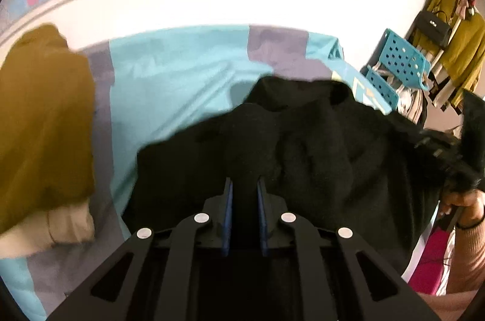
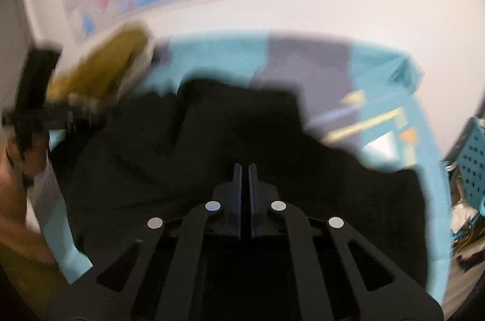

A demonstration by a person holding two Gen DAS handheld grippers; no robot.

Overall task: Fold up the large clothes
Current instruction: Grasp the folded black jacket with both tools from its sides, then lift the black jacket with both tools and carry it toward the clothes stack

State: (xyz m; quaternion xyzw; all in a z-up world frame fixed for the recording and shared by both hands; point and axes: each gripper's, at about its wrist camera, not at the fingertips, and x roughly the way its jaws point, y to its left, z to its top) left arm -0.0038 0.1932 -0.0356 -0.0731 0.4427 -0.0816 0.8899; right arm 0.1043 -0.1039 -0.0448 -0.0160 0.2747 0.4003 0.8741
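From the left wrist view, the black garment [image 1: 303, 145] lies bunched and rumpled on the turquoise bedsheet [image 1: 169, 72], with no clean fold showing, so I'd say the folding has barely begun. The left gripper [image 1: 245, 184] has its blue-padded fingers drawn in on a ridge of the dark cloth, pinching it. The cloth looks thick, soft and fuzzy, like fleece or knit. A mustard garment [image 1: 42, 115] lies heaped to one side, over something beige. Beyond the bed stands a perforated turquoise basket [image 1: 403, 60]. From the right wrist view, blurred throughout, the right gripper [image 2: 245, 169] has its jaws together above the same black garment; whether any cloth is caught between them I cannot tell. Smoothing, squaring and all the folds look still to come.
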